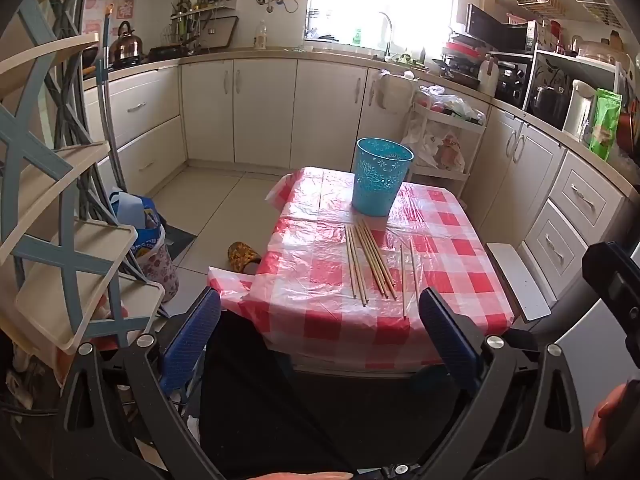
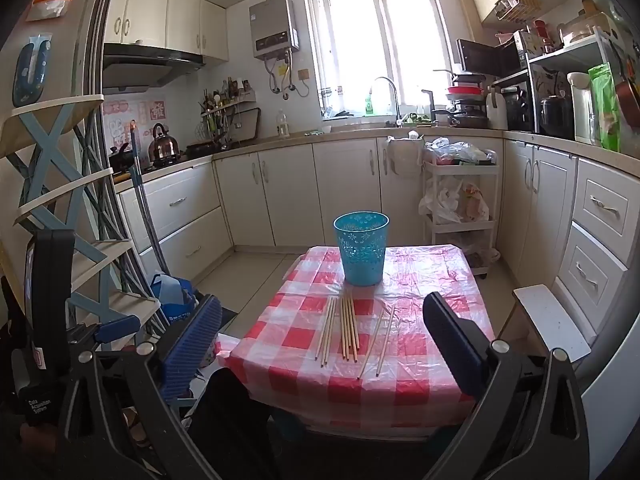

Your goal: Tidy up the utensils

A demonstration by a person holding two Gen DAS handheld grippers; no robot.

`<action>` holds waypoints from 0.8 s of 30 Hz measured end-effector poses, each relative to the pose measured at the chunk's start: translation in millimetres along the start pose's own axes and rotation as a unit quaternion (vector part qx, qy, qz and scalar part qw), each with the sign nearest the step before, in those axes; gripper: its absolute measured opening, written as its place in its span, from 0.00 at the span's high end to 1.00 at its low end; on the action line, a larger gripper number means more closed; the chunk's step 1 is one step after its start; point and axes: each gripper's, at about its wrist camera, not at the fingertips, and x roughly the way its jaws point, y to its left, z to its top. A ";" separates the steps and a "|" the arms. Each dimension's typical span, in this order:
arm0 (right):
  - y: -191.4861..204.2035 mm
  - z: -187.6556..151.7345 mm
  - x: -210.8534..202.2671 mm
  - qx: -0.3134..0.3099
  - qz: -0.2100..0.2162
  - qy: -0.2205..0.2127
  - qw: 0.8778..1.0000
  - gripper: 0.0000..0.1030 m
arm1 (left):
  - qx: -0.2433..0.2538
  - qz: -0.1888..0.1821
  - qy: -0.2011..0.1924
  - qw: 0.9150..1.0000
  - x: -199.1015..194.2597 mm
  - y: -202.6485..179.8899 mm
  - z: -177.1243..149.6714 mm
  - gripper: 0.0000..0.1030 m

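One blue perforated basket (image 2: pixel 362 248) stands upright ahead of both claws on the red-checked tablecloth (image 2: pixel 416 344). About nine wooden chopsticks (image 2: pixel 349 330) lie flat between basket and near table edge, in three loose groups. Left gripper (image 1: pixel 320 336) and right gripper (image 2: pixel 324 348) hang spread wide, empty, short of the table edge, in a white-cabinet kitchen.

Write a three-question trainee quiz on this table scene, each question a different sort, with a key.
1. True or false: the chopsticks already stand inside the blue basket.
2. Multiple choice: the left claw is A) shut on a chopstick, B) open and empty, C) shut on the basket.
3. Fill in: the basket stands on a red-and-white checked ____.

Key: 1 false; 2 B; 3 tablecloth.
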 end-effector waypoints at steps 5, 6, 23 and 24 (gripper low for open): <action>-0.5 -0.5 0.5 0.002 0.001 0.000 1.000 0.06 | 0.002 0.002 0.001 1.000 -0.1 -0.2 -0.1 0.07; -0.5 -0.7 0.7 0.001 0.001 0.000 1.000 0.06 | 0.002 0.002 0.001 1.000 0.0 0.0 -0.1 0.07; -0.7 -0.9 2.2 0.003 0.001 0.002 1.000 0.06 | 0.005 0.003 0.002 1.000 0.3 -1.4 0.0 0.07; -0.6 -0.8 2.2 0.003 0.001 0.002 1.000 0.06 | 0.005 0.003 0.003 1.000 0.5 -1.5 0.0 0.07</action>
